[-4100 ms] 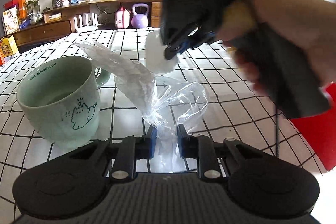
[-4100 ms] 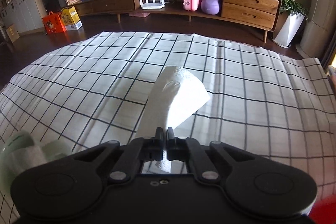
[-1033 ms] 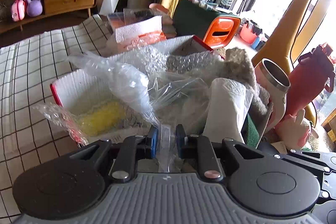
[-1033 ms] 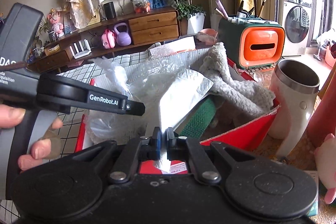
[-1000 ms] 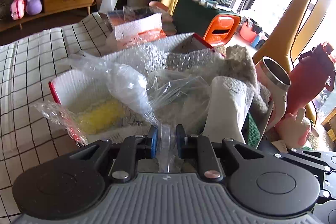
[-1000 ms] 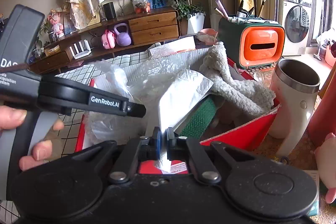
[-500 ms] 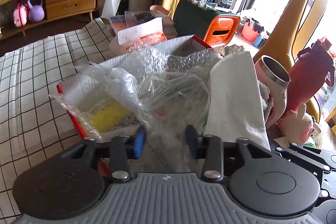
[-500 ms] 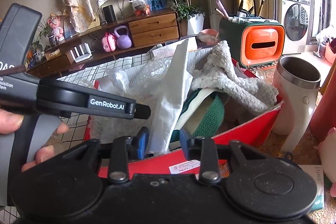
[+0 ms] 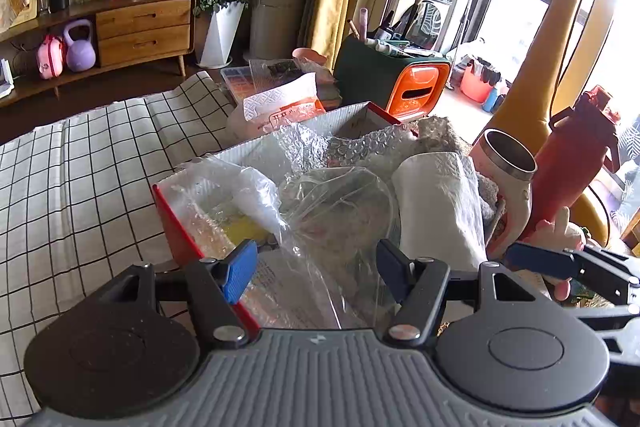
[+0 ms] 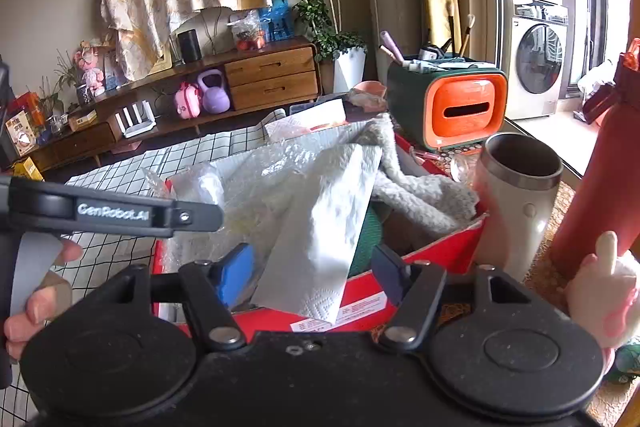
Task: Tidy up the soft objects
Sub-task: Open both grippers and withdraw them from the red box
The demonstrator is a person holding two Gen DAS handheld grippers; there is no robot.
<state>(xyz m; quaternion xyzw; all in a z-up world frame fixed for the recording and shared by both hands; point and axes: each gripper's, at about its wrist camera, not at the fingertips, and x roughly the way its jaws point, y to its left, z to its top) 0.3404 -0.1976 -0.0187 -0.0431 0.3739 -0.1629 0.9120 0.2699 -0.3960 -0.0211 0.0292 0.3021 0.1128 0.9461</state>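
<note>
While both claws hang over one red box, each view reads as follows.

Left wrist view:
- Left claw (image 9: 316, 269): released, jaws wide apart, gripping nothing.
- Box (image 9: 176, 227): red outside, white lining; crammed with soft things.
- Box contents: one clear bag (image 9: 340, 211) lying between the jaws and resting on the heap; one paper towel (image 9: 438, 203) standing at the right; bubble wrap (image 9: 360, 143) behind; a yellow lump (image 9: 244, 229) under plastic at the left.
- Right claw (image 9: 568, 265): only its finger shows, at the right edge.
- Beside box: one steel-rimmed tumbler (image 9: 506, 163), one red bottle (image 9: 572, 163).
- Only here: the yellow lump, the bag's full spread, the checked cloth (image 9: 80, 167) on the counter.

Right wrist view:
- Right claw (image 10: 314, 277): released, jaws spread; nothing gripped.
- Towel (image 10: 324, 227): one sheet, leaning out of the box (image 10: 432, 255) with its lower corner over the front rim, between the jaws.
- Other contents: one grey fleece (image 10: 420, 191) draped at the right, bubble wrap (image 10: 280, 163) behind, something green (image 10: 368, 235) beneath.
- Left claw (image 10: 192, 217): seen side-on at the left; a hand (image 10: 36, 291) grips its handle.
- Only here: fleece in full, one washer (image 10: 536, 59), hand.
- Both views: one orange-fronted organiser (image 10: 464, 107), one tumbler (image 10: 520, 203), one bottle (image 10: 600, 187).
</note>
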